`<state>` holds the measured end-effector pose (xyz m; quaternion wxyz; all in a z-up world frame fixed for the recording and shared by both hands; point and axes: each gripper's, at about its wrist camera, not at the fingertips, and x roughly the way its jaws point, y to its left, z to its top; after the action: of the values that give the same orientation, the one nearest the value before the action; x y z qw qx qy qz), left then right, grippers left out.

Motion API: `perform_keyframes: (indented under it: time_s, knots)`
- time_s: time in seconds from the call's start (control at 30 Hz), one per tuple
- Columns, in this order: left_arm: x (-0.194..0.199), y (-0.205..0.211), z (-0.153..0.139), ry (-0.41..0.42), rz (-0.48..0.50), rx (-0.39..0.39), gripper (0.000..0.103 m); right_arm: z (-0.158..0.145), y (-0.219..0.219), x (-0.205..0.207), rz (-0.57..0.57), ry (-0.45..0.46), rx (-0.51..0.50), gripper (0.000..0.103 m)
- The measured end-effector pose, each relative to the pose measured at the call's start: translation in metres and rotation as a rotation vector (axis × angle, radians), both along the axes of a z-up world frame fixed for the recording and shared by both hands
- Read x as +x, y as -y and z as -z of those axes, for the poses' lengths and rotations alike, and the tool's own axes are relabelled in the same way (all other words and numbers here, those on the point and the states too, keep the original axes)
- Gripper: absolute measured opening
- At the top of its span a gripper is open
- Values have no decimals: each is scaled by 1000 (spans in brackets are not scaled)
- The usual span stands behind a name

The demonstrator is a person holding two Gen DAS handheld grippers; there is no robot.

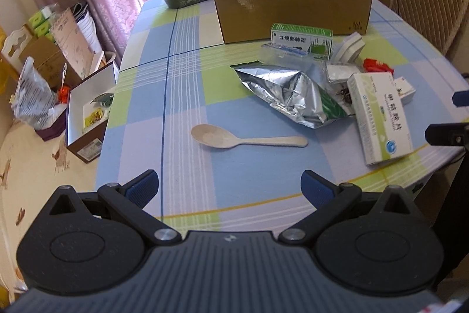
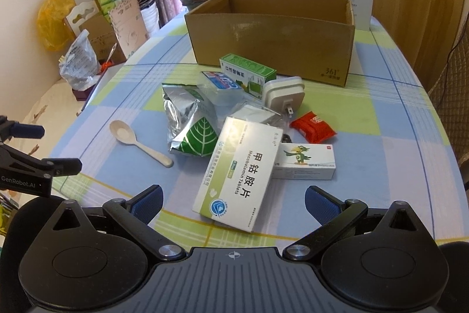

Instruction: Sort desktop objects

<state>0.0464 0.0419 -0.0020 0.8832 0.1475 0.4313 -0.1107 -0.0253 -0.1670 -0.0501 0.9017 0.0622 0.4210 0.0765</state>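
The left hand-held gripper hangs at the bottom of the left wrist view with its blue-padded fingers spread wide and nothing between them, above the checked cloth of the worktop; just beyond it, at frame centre, a pale plastic spoon lies flat, bowl to the left; the right hand-held gripper is likewise spread and empty at the bottom of its view, with the near end of a white-and-green Mecobalamin tablet box lying between its fingers, touching neither; above that box sit a crumpled silver foil pouch with a green leaf, a small white box with a green parrot, a red sachet, a white plug adapter, a green medicine carton and what may be a clear plastic case; an open cardboard box stands at the upper centre, behind the pile.
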Motion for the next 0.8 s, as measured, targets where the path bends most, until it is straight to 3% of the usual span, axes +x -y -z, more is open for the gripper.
perform_keyframes:
  time_s: [0.13,0.47,0.63,0.8]
  knots:
    - [10,-6,5,-14,19,15,102,7,-1,9,2,-28,21,100]
    - [30,-13,20,-26,100,45,102,28,-10,27,-6,-71,-1,86]
    - [39,-14,30,-29,218,69,101,38,-17,35,-25,-86,-15,79]
    - [44,-10,46,27,440,139,98,45,-22,42,-36,-92,-28,68]
